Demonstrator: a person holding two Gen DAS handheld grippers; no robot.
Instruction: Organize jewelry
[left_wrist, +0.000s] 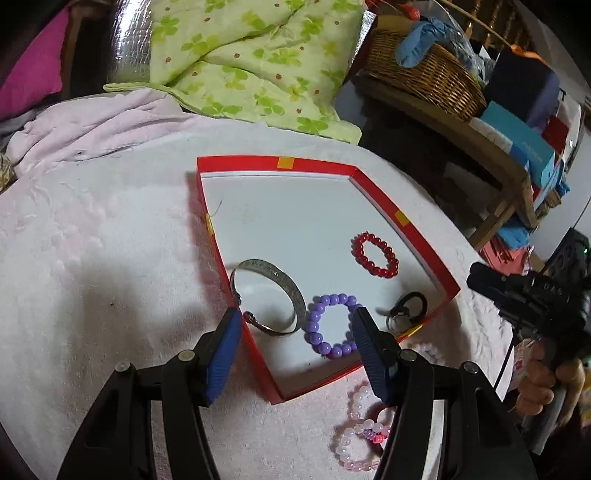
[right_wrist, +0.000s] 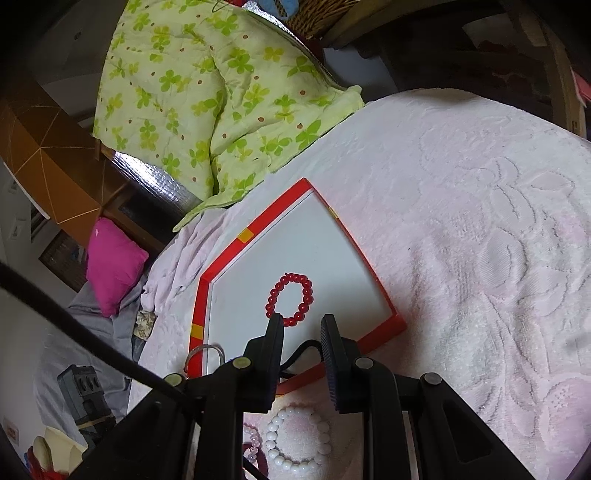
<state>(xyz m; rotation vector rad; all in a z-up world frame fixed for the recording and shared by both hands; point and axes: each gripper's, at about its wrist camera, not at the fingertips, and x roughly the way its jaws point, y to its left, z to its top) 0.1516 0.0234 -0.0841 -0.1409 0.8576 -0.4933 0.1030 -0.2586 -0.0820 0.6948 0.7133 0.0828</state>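
Your left gripper (left_wrist: 293, 338) hovers over the near corner of the red tray (left_wrist: 406, 221). Its blue pads (left_wrist: 221, 354) stand apart, nothing pressed between them: released. One pad is outside the tray's near-left wall, the other above the purple bracelet (left_wrist: 332, 325).

Inside the tray:
- silver bangle (left_wrist: 269, 295), beside the near-left wall, just left of the purple bracelet;
- red bracelet (left_wrist: 375, 254), nearer the right wall, apart from the rest;
- black ring (left_wrist: 410, 306), in the right corner.

Outside the tray, on the pink cover (left_wrist: 92, 258) just off its near edge: pink bead bracelets (left_wrist: 360, 432) and a white bracelet (right_wrist: 299, 439).

Your right gripper (right_wrist: 303, 325) sits over the tray's near edge, fingers narrowly parted. A black loop shows just behind them; whether it is grasped cannot be told. Your right hand (left_wrist: 550, 384) holds its handle beyond the tray's right corner.
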